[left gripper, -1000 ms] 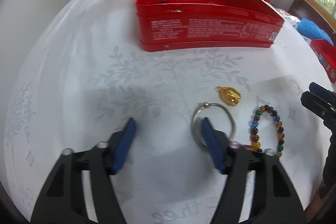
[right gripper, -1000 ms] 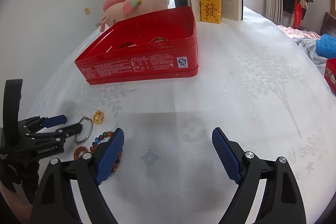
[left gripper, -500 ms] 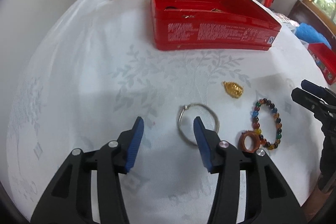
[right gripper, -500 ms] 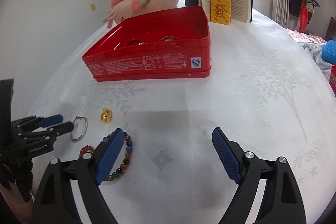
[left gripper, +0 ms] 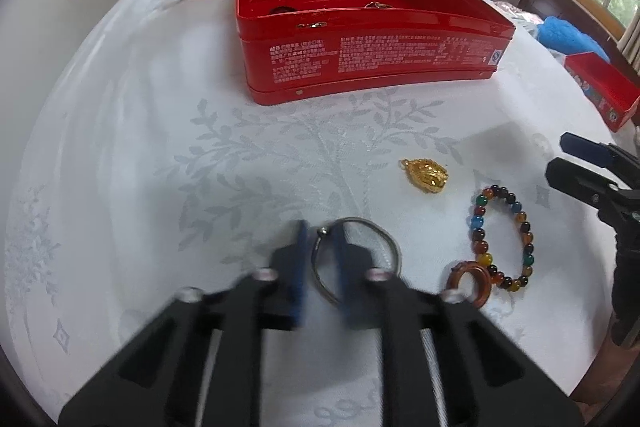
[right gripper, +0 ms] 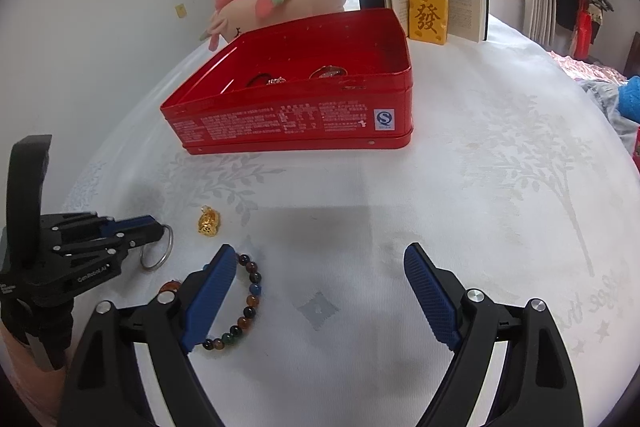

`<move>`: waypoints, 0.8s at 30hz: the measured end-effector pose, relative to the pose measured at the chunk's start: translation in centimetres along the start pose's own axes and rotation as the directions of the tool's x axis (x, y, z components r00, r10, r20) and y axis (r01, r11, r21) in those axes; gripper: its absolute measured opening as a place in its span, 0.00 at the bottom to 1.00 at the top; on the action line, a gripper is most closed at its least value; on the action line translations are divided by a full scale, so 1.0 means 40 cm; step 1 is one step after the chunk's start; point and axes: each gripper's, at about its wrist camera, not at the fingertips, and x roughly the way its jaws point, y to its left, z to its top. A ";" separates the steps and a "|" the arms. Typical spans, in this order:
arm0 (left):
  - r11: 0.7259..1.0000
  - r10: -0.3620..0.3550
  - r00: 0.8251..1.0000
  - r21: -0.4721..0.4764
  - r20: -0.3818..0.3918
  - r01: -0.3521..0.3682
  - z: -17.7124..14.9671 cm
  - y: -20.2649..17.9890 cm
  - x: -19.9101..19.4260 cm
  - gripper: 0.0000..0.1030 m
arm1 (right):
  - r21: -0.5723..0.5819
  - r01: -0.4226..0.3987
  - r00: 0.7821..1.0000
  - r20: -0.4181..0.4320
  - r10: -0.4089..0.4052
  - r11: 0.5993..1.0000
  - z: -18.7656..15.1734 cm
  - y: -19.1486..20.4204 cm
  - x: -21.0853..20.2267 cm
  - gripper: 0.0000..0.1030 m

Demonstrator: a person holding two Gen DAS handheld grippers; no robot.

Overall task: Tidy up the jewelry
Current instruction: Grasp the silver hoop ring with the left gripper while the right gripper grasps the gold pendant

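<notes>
Our left gripper point(left gripper: 320, 267) has just been closing and now pinches the near rim of the silver ring point(left gripper: 356, 259) on the white cloth point(left gripper: 160, 147); our right gripper point(right gripper: 316, 291) hangs spread wide, nothing between its pads. Just right of the ring lie a bead bracelet point(left gripper: 502, 239), an amber ring point(left gripper: 472, 281) and a gold pendant point(left gripper: 426, 175); beyond them sits the open red tin point(left gripper: 360, 67).

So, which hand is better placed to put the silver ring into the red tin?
Left. Its tongs have just closed on the silver ring. The right tongs stand open and empty beside the bead bracelet, no nearer the red tin.
</notes>
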 end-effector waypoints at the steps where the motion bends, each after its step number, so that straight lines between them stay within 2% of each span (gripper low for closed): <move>1: 1.000 -0.002 1.000 -0.005 0.003 0.002 -0.003 0.000 -0.001 0.06 | -0.001 -0.001 1.000 -0.003 0.001 1.000 0.002 0.002 0.002 0.84; 8: 0.992 -0.019 0.999 -0.127 0.026 0.023 -0.010 0.060 -0.019 0.04 | -0.043 -0.006 1.000 -0.021 0.005 0.999 0.021 0.027 0.016 0.84; 11: 0.985 -0.022 0.999 -0.170 0.031 0.027 -0.009 0.091 -0.021 0.04 | -0.094 -0.013 0.999 -0.033 0.010 0.995 0.038 0.055 0.029 0.84; 16: 0.985 -0.028 0.999 -0.172 0.033 0.034 -0.016 0.099 -0.021 0.04 | -0.196 -0.037 0.997 -0.078 0.022 0.980 0.060 0.114 0.072 0.82; 19: 0.987 -0.031 0.999 -0.160 0.033 0.036 -0.016 0.096 -0.022 0.06 | -0.251 -0.062 0.993 -0.109 0.036 0.966 0.062 0.150 0.097 0.75; 22: 0.988 -0.026 0.999 -0.149 0.035 0.031 -0.019 0.095 -0.022 0.08 | -0.289 -0.078 0.989 -0.140 0.038 0.954 0.063 0.178 0.120 0.63; 24: 0.990 -0.028 0.999 -0.137 0.038 0.033 -0.022 0.094 -0.023 0.15 | -0.307 -0.097 0.986 -0.157 0.050 0.947 0.063 0.190 0.129 0.54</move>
